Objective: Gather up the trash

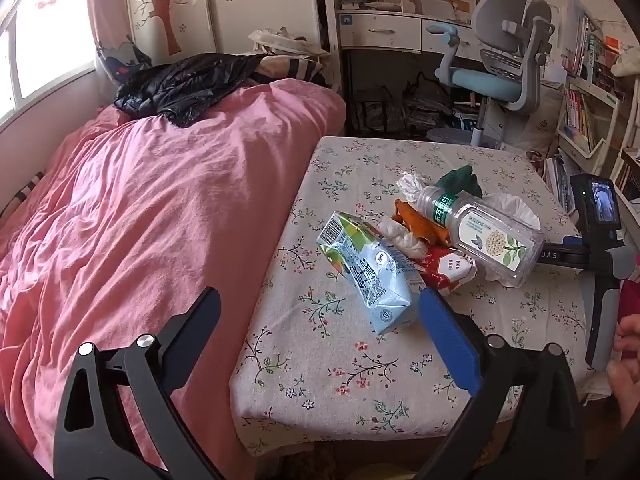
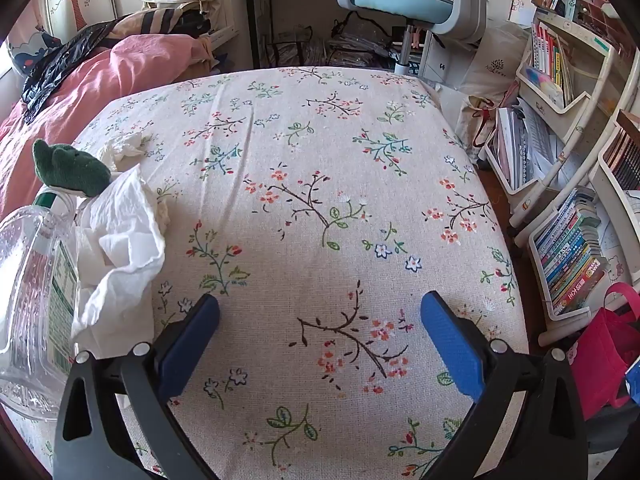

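A heap of trash lies on the floral-cloth table: a light blue carton, a clear plastic bottle on its side, a red wrapper, orange peel, crumpled white tissues and a green plush piece. My left gripper hangs open just short of the carton, nothing between its fingers. In the right wrist view the bottle, a tissue and the green plush sit at the left. My right gripper stands open over bare cloth, right of the heap.
A bed with a pink cover and a black bag borders the table's left. Beyond the table stand a grey-blue chair and a desk. Bookshelves and a red bag line the right side.
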The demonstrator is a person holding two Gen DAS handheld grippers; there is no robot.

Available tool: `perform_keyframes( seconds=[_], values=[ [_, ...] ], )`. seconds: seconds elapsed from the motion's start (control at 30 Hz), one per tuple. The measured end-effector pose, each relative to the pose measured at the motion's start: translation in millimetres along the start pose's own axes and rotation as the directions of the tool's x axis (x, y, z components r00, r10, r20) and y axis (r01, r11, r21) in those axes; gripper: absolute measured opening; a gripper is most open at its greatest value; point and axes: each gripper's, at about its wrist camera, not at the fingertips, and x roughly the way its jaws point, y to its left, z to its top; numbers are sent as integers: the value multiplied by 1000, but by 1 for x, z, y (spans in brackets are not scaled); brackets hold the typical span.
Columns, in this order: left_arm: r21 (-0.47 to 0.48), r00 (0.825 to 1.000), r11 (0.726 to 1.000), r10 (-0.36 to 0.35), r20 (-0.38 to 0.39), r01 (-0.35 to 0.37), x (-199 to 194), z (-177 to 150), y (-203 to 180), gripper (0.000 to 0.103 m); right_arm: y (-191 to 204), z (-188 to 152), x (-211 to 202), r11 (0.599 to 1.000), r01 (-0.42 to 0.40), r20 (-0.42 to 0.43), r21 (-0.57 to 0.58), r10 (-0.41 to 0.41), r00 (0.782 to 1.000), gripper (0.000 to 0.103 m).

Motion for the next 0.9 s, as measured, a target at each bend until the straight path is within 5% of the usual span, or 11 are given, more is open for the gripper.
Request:
perform_keyframes(
  seconds=[0.4, 0.8, 0.9],
  values=[
    [47, 999, 999, 8, -31, -7, 14, 6, -3, 96, -4, 1, 0, 1000, -2, -8, 12, 2, 1000, 96],
    [89, 997, 996, 7, 71, -13, 3, -4, -20, 96, 1, -12, -14, 1000, -11, -69, 13, 12, 998, 96],
    [80, 997, 997, 14, 74, -20, 0, 0, -16, 96, -5, -11, -34, 999, -19, -17, 49, 20, 1000, 96]
  ],
)
